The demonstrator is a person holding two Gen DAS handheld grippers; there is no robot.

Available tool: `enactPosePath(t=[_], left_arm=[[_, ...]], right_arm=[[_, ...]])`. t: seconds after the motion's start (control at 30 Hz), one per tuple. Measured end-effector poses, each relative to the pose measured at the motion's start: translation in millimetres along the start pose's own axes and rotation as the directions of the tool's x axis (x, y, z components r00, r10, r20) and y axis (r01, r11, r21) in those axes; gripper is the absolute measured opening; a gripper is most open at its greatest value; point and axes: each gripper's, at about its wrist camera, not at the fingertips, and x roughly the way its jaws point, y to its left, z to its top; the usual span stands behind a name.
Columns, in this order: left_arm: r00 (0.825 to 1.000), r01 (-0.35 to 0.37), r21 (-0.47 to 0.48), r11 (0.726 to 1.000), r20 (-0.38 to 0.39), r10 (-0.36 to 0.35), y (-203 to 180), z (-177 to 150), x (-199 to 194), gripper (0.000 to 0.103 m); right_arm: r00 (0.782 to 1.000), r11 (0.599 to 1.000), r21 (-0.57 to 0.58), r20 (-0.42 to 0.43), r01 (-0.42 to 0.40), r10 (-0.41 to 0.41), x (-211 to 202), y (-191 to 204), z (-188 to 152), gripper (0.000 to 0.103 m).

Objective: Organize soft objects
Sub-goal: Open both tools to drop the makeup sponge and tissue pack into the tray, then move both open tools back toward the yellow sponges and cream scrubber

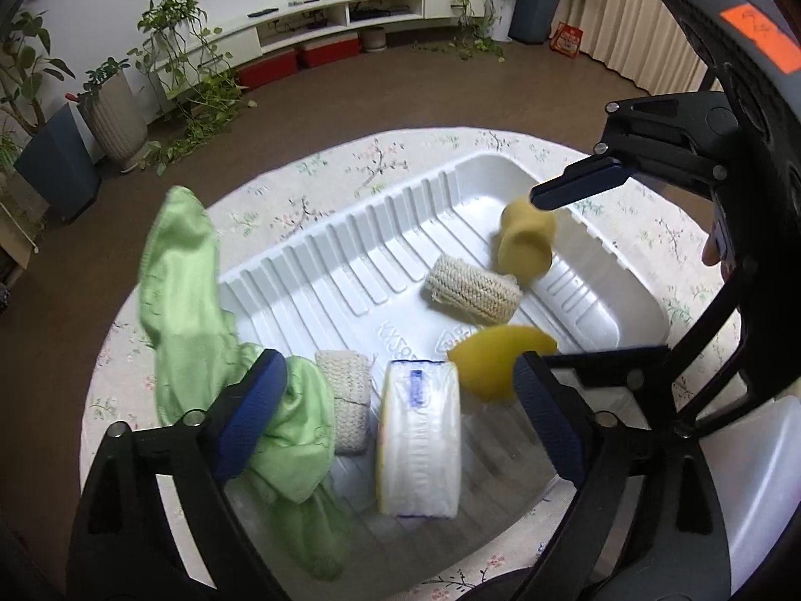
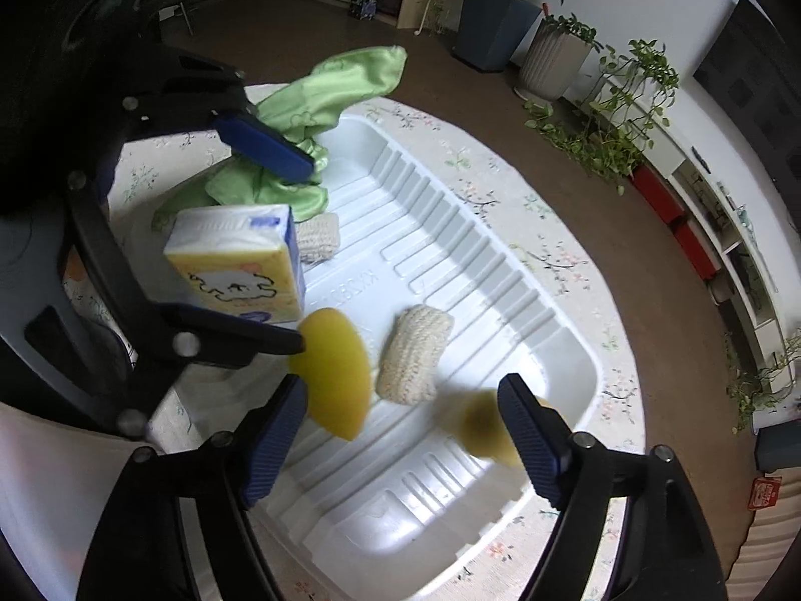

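A white ribbed plastic tray (image 1: 320, 270) (image 2: 500, 270) sits on a floral cloth. In it lie a tissue pack (image 1: 418, 435) (image 2: 240, 263), two woven loofah pads (image 1: 473, 295) (image 1: 345, 405) (image 2: 413, 360), a yellow wedge sponge (image 1: 493, 360) (image 2: 333, 370) and a blurred yellow sponge (image 1: 525, 243) (image 2: 480, 425). A green cloth (image 1: 190, 300) (image 2: 320, 90) drapes over the tray's rim. My left gripper (image 1: 395, 410) is open above the tissue pack, its left finger against the cloth. My right gripper (image 2: 400, 440) is open above the blurred sponge; it also shows in the left wrist view (image 1: 575, 185).
The round table stands on brown floor. Potted plants (image 1: 110, 105) (image 2: 550, 55), a white low TV cabinet (image 1: 320, 20) and red boxes (image 1: 300, 57) line the wall. A translucent container (image 1: 766, 481) sits at the table's near right edge.
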Motion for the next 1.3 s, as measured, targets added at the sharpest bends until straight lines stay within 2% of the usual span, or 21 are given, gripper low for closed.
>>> enactPosePath(t=[0.37, 0.47, 0.63, 0.8, 0.83, 1.1, 1.3], left_arm=[[0.996, -0.049, -0.027, 0.998, 0.076, 0.051, 5.7, 2.4, -37.8, 0.093], [0.993, -0.062, -0.05, 0.997, 0.094, 0.066, 13.0, -0.5, -49.3, 0.097], [0.988, -0.085, -0.097, 0.992, 0.118, 0.096, 19.8, -12.8, -71.3, 0.097], [0.984, -0.093, -0.147, 0.985, 0.135, 0.113, 28.1, -33.5, -94.0, 0.098], [0.983, -0.097, -0.156, 0.983, 0.137, 0.119, 28.2, -38.1, -97.6, 0.103], [0.969, -0.135, -0.22, 0.966, 0.173, 0.175, 16.1, -95.5, -134.0, 0.103], [0.96, -0.121, -0.259, 0.958, 0.213, 0.179, -5.8, -144.1, -159.9, 0.103]], right_arm=[[0.994, 0.987, 0.144, 0.062, 0.077, -0.087, -37.4, -43.3, -12.7, 0.082], [0.992, 0.98, 0.178, 0.075, 0.09, -0.105, -50.6, -51.5, -22.7, 0.082], [0.987, 0.964, 0.246, 0.095, 0.102, -0.129, -73.9, -62.8, -45.3, 0.084], [0.983, 0.949, 0.297, 0.112, 0.104, -0.143, -95.7, -64.3, -70.4, 0.086], [0.983, 0.945, 0.309, 0.114, 0.105, -0.146, -100.8, -63.9, -76.5, 0.088], [0.979, 0.915, 0.394, 0.142, 0.082, -0.149, -138.9, -49.7, -127.4, 0.103], [0.973, 0.879, 0.475, 0.18, 0.04, -0.141, -163.8, -25.9, -171.7, 0.103]])
